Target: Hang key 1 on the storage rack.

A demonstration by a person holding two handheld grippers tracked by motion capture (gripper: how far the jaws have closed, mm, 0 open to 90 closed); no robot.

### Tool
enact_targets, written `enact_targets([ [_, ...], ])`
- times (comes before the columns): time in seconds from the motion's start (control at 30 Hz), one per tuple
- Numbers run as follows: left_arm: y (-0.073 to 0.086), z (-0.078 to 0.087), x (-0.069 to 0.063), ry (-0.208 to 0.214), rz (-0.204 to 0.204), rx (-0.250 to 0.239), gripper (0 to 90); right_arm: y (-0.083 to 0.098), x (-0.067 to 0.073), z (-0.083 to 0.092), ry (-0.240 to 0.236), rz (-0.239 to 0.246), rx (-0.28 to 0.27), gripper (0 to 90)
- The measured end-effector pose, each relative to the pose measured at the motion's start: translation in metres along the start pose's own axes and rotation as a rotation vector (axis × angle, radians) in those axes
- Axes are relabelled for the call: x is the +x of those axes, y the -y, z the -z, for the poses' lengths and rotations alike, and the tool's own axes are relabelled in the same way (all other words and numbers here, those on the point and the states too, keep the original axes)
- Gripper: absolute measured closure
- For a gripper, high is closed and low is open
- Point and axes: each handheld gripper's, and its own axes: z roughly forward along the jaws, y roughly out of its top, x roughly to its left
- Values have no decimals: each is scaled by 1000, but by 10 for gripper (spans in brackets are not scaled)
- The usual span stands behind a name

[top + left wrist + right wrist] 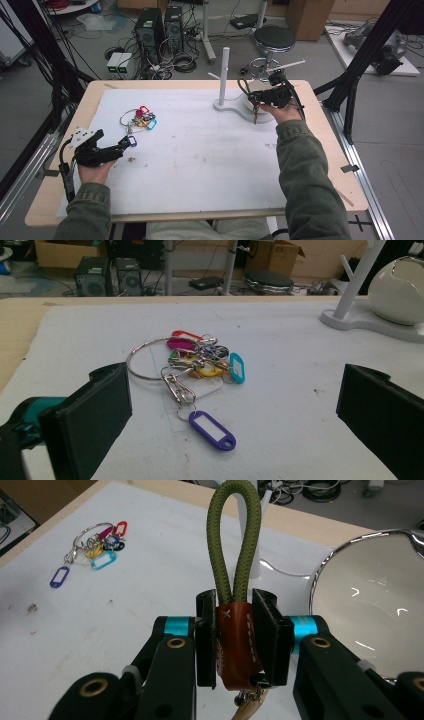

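Right hand-held gripper (256,96) is clamped on a keychain (239,645): jaws pinch the brown leather tab, the olive cord loop (235,540) sticks straight up out of them, and a key (255,116) hangs below. In the high view this sits at about 1 o'clock on the worktop (200,150).

The relation that matters: the white peg stand (224,75) is just beside the held loop, at its 9 o'clock in the high view. The loop's long axis runs upright, roughly parallel to the post. A short side peg (214,76) pokes off the post's far side from the loop. My guess is the loop has to go up and over to hook on.

Left hand-held gripper (125,144) is wide open, holding nothing, at about 8 o'clock. The bunch of key tags on a ring (200,360) lies at its 12 o'clock, close, with the purple tag (212,430) nearest. The right hand is far nearer the stand.
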Motion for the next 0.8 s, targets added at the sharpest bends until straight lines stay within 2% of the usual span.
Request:
enact_targets([
  [0.23, 0, -1, 1, -1, 0, 1, 17, -6, -2, -4, 8, 2, 6, 726],
  [0.3, 0, -1, 1, -1, 0, 1, 17, -11, -1, -3, -12, -3, -20, 726],
  [0.4, 0, -1, 1, 0, 0, 3, 17, -13, -1, -4, -15, -12, -21, 726],
  [0.5, 0, -1, 0, 0, -1, 3, 17, -16, 1, -6, -5, -3, -7, 726],
  [0.6, 0, -1, 1, 1, -1, 4, 17, -27, 9, -7, -16, 21, -13, 726],
  [0.8, 0, 0, 1, -1, 3, 1, 17, -36, 13, -12, -14, 33, -7, 726],
])
